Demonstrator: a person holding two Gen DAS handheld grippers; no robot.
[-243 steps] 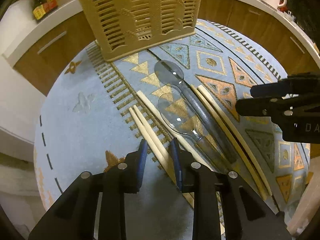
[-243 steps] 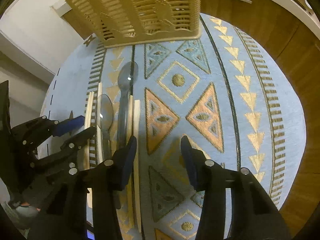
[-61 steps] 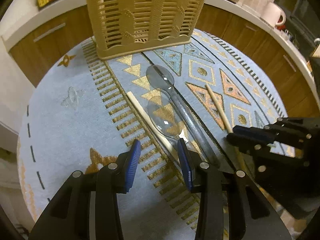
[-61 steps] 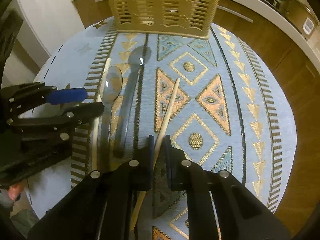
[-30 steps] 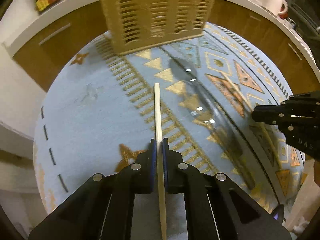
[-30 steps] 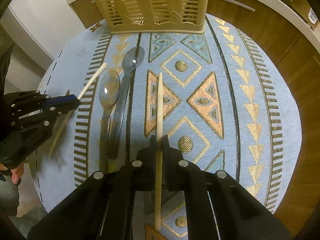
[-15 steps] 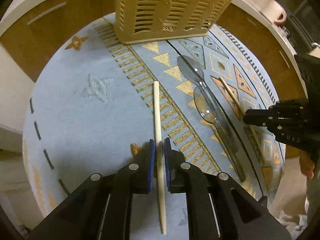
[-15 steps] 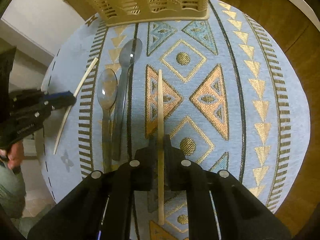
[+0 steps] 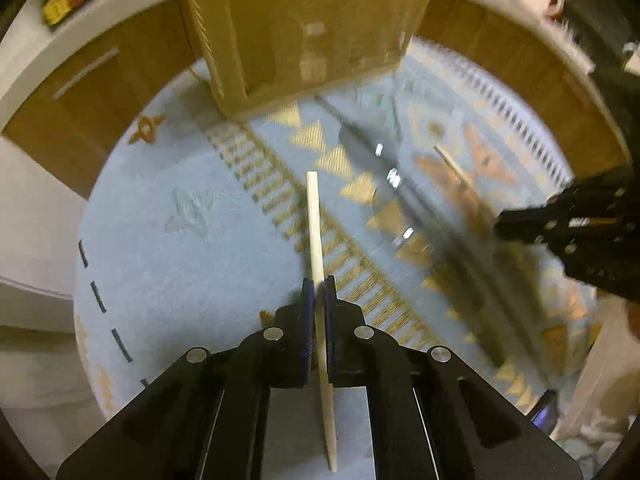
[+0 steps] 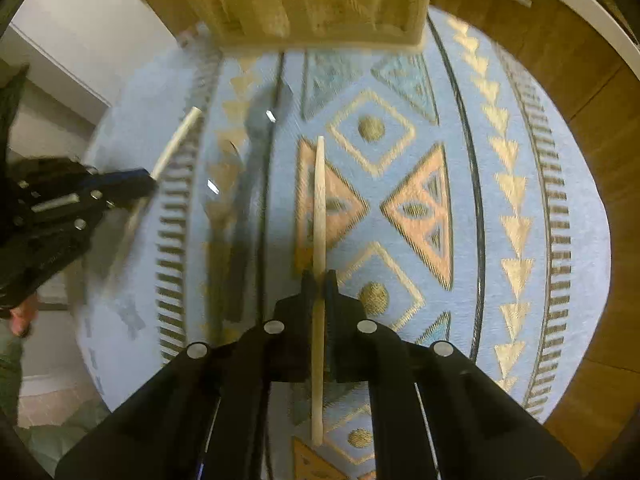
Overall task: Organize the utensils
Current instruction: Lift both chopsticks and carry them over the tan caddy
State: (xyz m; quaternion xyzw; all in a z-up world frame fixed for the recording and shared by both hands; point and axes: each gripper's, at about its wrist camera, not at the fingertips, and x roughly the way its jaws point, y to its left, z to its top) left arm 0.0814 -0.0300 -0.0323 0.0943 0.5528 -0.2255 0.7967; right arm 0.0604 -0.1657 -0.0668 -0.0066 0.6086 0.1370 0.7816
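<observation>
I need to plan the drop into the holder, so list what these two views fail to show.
- Beige slotted plastic utensil holder: its top opening is cut off by the upper edge in both views and blurred.
- Two clear plastic spoons: smeared by motion blur, outlines unclear.
- Left wooden chopstick: its middle is hidden between the left gripper jaws.

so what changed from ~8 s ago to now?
Both tools were open over the utensils lying together on the mat. Now the left tool is shut on one chopstick and the right tool on another, both apparently lifted, pointing at the basket. Two fewer chopsticks are visible on the mat. The two clear spoons remain on the mat.
</observation>
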